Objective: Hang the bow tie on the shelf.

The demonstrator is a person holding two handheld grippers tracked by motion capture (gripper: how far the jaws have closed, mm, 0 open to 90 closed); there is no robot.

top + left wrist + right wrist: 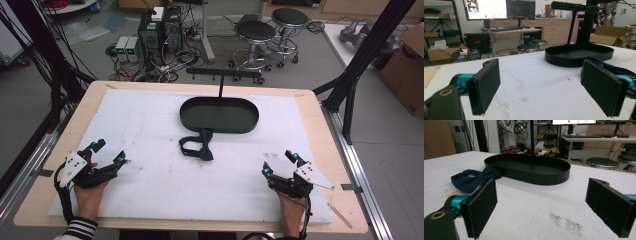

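A person's two hands rest at the near edge of a white foam-covered table [150,200], each holding a two-jaw gripper with its jaws spread wide and nothing between them: the left gripper [111,152] sits near the left edge of the mat and the right gripper [280,162] near the right, both low over the surface and angled inward toward the middle. In the left gripper view its own black pads [486,85] stand well apart over bare, lightly stained foam; in the right gripper view the pads [482,206] frame the same white surface. Beyond them, near the centre of the table and well apart from both tools, a dark navy bow tie [196,148] lies flat with one end touching the near wall of a black oval tray [192,119], from which a thin post rises to a horizontal crossbar [225,73]. Farther off stand stools [255,37], computer towers and cabling on the workshop floor. The work appears to be at its very start, with neither tool yet committed to the tie. The next move likely calls for one gripper to travel forward and inward, come down over a wing or the knot of the tie, and close on the thin fabric without pressing it into the soft mat or nudging it under the tray's edge.
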